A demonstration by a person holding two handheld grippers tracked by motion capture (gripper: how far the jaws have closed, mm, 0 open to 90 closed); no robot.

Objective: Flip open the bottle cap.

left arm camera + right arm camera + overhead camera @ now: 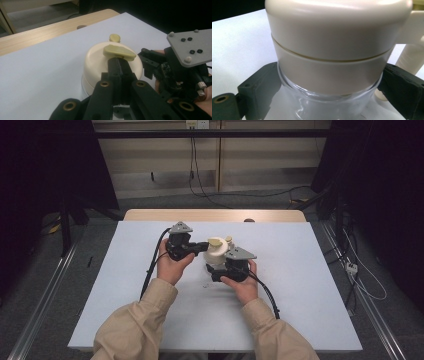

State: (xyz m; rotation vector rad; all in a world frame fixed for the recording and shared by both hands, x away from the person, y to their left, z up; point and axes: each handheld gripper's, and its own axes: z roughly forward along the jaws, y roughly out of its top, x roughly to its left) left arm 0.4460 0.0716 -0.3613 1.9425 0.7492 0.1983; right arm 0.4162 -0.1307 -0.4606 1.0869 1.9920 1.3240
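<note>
A clear jar (216,255) with a cream lid (100,62) stands mid-board. An olive flip tab (119,51) and a small olive knob (114,37) sit on the lid. My left gripper (206,245) reaches in from the left, its jaws pressed together at the tab's near edge (120,60); whether they pinch it is unclear. My right gripper (218,268) comes from the near side. In the right gripper view its jaws clamp the jar's glass wall (324,105) just under the lid (332,32), with the right gripper (329,100) around it. A cream handle (412,57) shows at the right.
The white board (300,285) lies on a wooden table (150,215), with bare board on both sides of the hands. A small dark round mark (249,220) sits on the wood at the far edge. Cables run across the floor behind.
</note>
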